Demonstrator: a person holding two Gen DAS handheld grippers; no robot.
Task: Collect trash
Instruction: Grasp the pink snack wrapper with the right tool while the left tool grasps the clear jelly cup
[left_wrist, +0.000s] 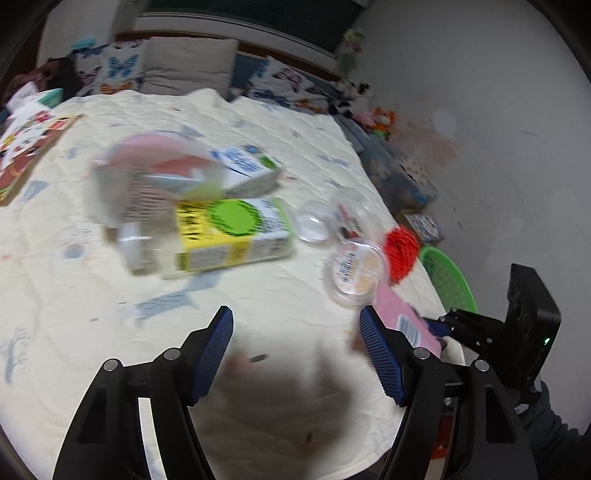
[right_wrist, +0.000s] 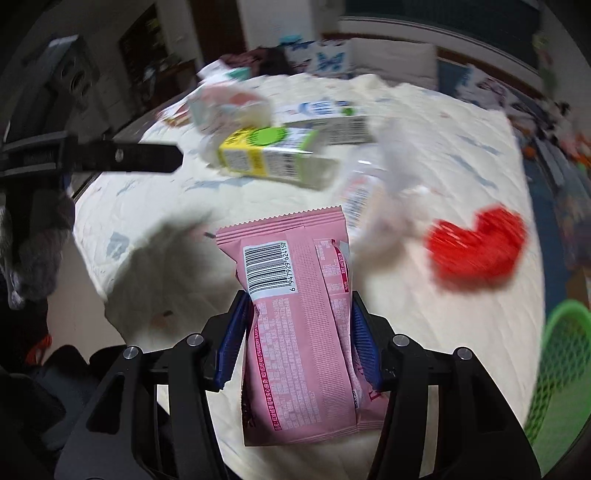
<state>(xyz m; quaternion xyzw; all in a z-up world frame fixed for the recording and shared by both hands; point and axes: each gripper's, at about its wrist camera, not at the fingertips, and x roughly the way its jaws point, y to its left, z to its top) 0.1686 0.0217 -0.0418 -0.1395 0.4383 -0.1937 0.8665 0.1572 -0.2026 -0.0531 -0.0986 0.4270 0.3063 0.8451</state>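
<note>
gripping a pink snack packet (right_wrist: 301, 325), right gripper (right_wrist: 299, 332) hangs near the green basket (right_wrist: 554, 373); left gripper (left_wrist: 295, 350) gapes empty, farther from the basket.

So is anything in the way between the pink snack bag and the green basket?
Nothing visible. The pink snack bag is held in the right gripper; the green basket sits off the bed's right edge, only bare quilt between.

The right gripper (right_wrist: 297, 328) points steeply down, its 2 blue pads clamped on a pink packet (right_wrist: 295, 314). The left gripper (left_wrist: 295, 347) tilts down too, jaws spread, apparently with nothing between them.
</note>
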